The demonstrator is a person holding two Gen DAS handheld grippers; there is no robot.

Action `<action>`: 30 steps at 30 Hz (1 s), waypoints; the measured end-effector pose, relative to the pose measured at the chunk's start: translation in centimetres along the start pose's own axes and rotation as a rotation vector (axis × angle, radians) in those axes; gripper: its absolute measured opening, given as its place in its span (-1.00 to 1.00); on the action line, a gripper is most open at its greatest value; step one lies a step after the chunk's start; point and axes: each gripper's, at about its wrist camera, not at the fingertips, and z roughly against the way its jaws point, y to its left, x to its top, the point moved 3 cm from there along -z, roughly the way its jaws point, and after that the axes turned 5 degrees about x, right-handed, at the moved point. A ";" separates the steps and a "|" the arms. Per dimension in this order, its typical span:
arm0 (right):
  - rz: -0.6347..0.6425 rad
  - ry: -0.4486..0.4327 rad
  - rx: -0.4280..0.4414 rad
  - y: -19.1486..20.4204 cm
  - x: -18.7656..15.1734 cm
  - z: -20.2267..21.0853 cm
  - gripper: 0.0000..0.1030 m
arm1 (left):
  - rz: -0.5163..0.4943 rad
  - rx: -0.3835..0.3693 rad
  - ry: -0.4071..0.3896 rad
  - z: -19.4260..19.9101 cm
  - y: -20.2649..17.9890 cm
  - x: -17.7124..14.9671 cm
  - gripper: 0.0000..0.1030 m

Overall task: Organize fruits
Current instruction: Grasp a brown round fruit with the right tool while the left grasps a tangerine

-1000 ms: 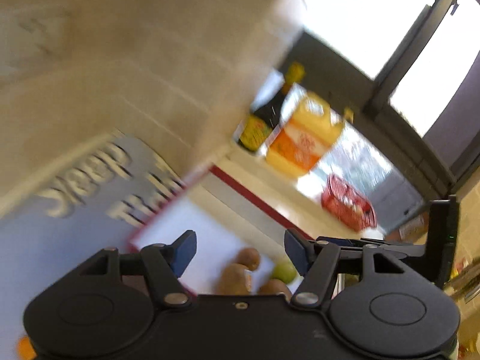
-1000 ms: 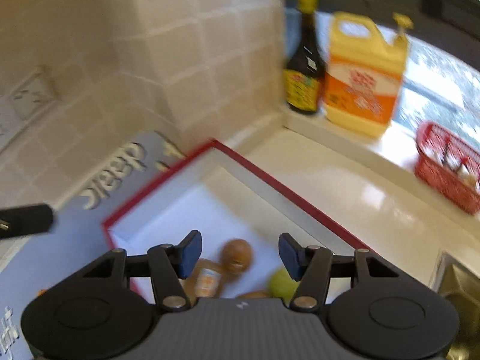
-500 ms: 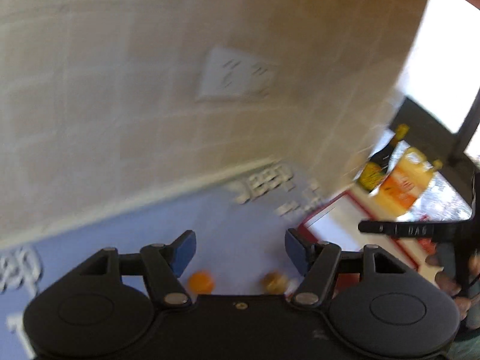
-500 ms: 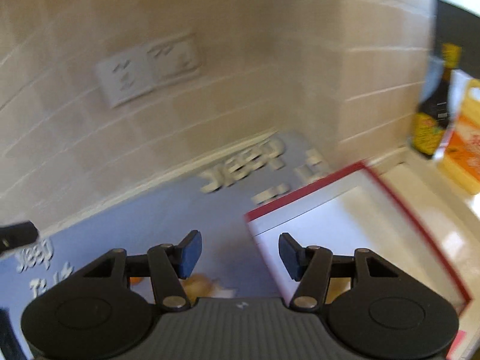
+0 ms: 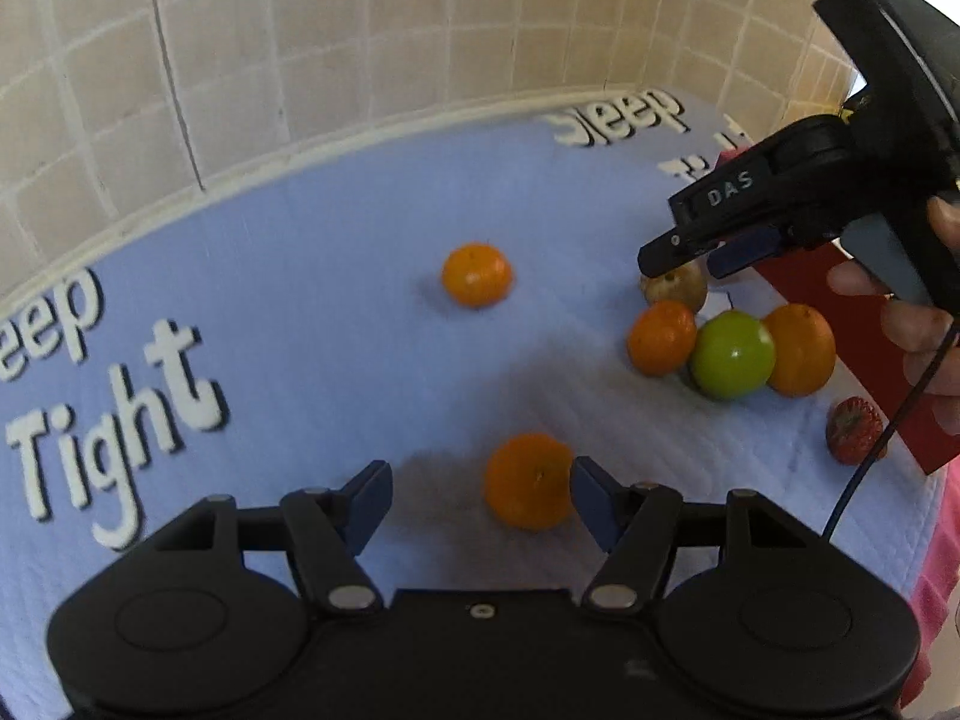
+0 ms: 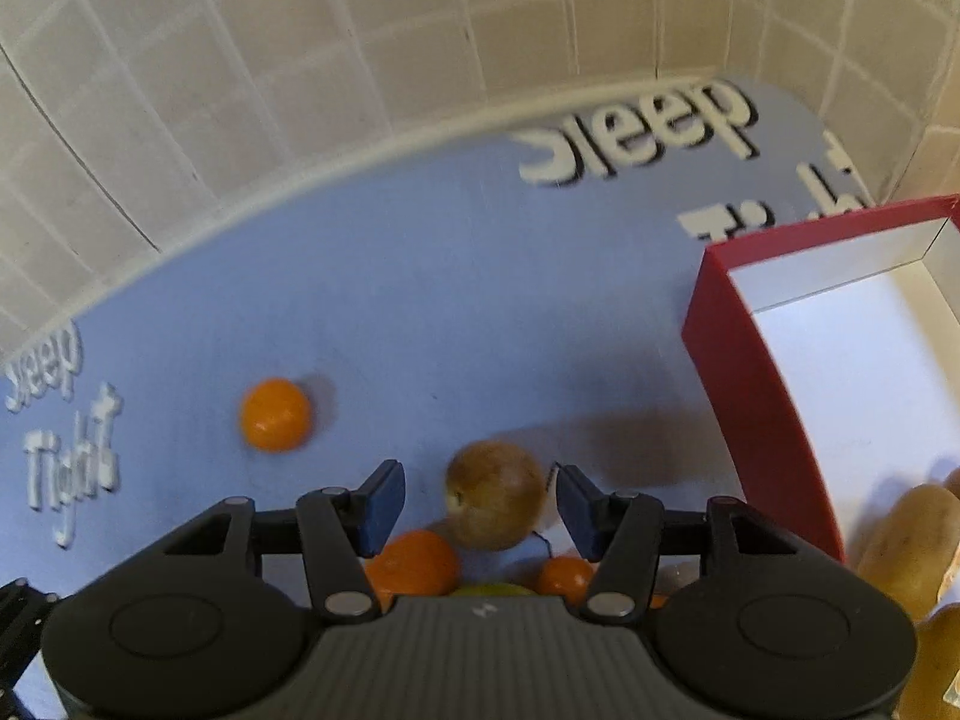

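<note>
Bracketing a loose orange [image 5: 528, 481] between its blue pads, the left hand-held gripper [image 5: 482, 501] stands wide, with the right pad just beside the fruit's skin and the left pad well apart from it; no grip is made, and the placing reads as a line-up for a pick. The right hand-held gripper [image 6: 478, 504] is set the same way over a brown, apple-like fruit [image 6: 496, 494], its jaws narrower and apart from the skin on both sides, so nothing is held there either. Directly below that fruit in the right wrist view lies a tight cluster: an orange [image 5: 662, 338], a green apple [image 5: 732, 354] and a second orange [image 5: 801, 350], each touching its neighbour, with a strawberry [image 5: 854, 431] alone near the red box [image 6: 759, 396]. Judged from the task, the box is the collecting point; its white interior already holds brownish fruits [image 6: 912, 546] at the near end, the far end being bare. One orange [image 5: 477, 274] sits isolated further out on the blue mat [image 5: 336, 276], with open room all round. The mat runs to the tiled wall [image 5: 360, 48], which closes the far edge. Clearance is tightest for the right-hand tool, between cluster and box wall.
</note>
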 end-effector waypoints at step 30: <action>-0.060 0.044 0.011 -0.1 -0.5 -2.5 0.04 | -0.022 -0.079 0.044 -2.2 -2.2 -0.7 -0.09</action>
